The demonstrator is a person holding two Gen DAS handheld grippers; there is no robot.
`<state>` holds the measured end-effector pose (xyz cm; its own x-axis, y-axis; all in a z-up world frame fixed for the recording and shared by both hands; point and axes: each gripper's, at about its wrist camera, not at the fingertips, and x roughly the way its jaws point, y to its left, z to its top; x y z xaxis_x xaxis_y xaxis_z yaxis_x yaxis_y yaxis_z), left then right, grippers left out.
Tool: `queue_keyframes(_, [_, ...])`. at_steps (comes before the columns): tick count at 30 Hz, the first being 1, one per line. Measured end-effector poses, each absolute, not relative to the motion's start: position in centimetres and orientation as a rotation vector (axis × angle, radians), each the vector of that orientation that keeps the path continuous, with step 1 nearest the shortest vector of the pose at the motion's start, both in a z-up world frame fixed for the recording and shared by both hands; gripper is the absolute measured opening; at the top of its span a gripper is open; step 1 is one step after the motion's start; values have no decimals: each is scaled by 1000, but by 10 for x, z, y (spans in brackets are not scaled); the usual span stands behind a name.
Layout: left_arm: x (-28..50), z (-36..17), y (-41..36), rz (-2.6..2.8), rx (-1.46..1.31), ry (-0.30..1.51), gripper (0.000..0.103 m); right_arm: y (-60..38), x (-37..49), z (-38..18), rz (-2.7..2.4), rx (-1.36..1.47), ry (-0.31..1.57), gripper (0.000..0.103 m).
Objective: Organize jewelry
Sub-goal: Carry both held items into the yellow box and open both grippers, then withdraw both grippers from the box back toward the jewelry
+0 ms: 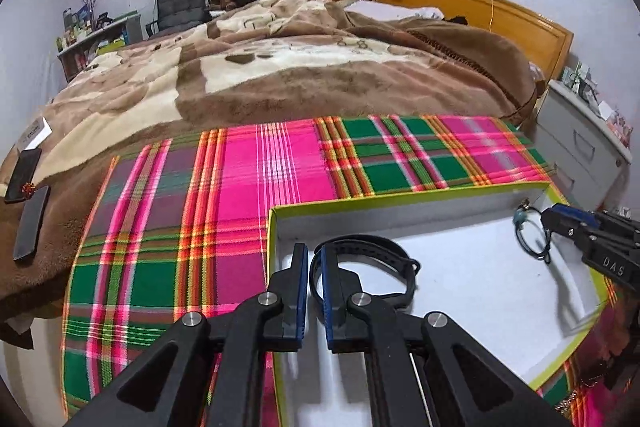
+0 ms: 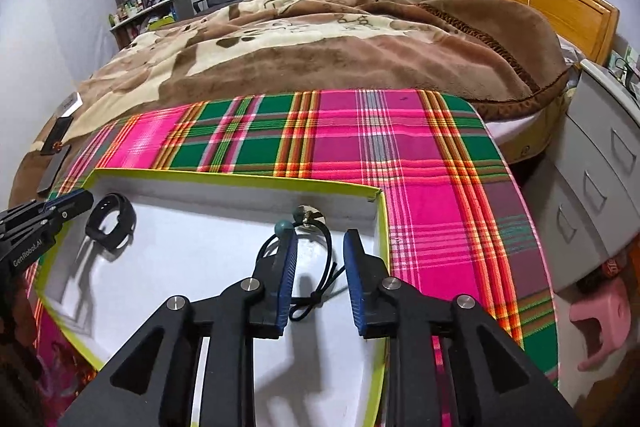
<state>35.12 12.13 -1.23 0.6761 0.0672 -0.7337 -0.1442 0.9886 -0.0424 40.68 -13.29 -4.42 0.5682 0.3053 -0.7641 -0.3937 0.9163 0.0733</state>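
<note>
A shallow white box with a yellow-green rim [image 1: 400, 201] lies on a plaid cloth; it also shows in the right wrist view [image 2: 240, 179]. A black wristband [image 1: 372, 263] lies in its left part, also seen in the right wrist view [image 2: 112, 223]. My left gripper [image 1: 315, 255] hangs over the band, jaws a narrow gap apart, the band's left end just inside; no grip visible. A thin black cord bracelet with a teal bead [image 2: 320, 259] lies in the box's far right corner. My right gripper [image 2: 320, 243] is open above it, not touching. The bracelet [image 1: 532, 235] shows in the left wrist view too.
The plaid cloth [image 1: 240, 167] covers the near end of a bed with a brown blanket [image 1: 300, 75]. Two dark phones [image 1: 28, 195] lie on the blanket at far left. A grey drawer unit [image 2: 600, 155] stands at the right, with a pink stool [image 2: 596, 323] below.
</note>
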Motion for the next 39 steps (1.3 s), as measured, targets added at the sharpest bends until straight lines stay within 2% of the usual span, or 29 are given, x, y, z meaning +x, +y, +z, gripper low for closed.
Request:
queue_keyframes(9, [308, 18, 112, 85, -97, 731, 6, -142, 365, -13, 446, -90, 791, 26])
queue_keyframes(19, [217, 40, 91, 50, -107, 630, 6, -162, 272, 11, 492, -70, 690, 26])
queue_keyframes(28, [138, 42, 67, 40, -92, 581, 6, -181, 199, 6, 487, -50, 661, 26])
queue_keyframes(39, [79, 31, 49, 11, -103, 598, 6, -197, 143, -8, 482, -31, 681, 26])
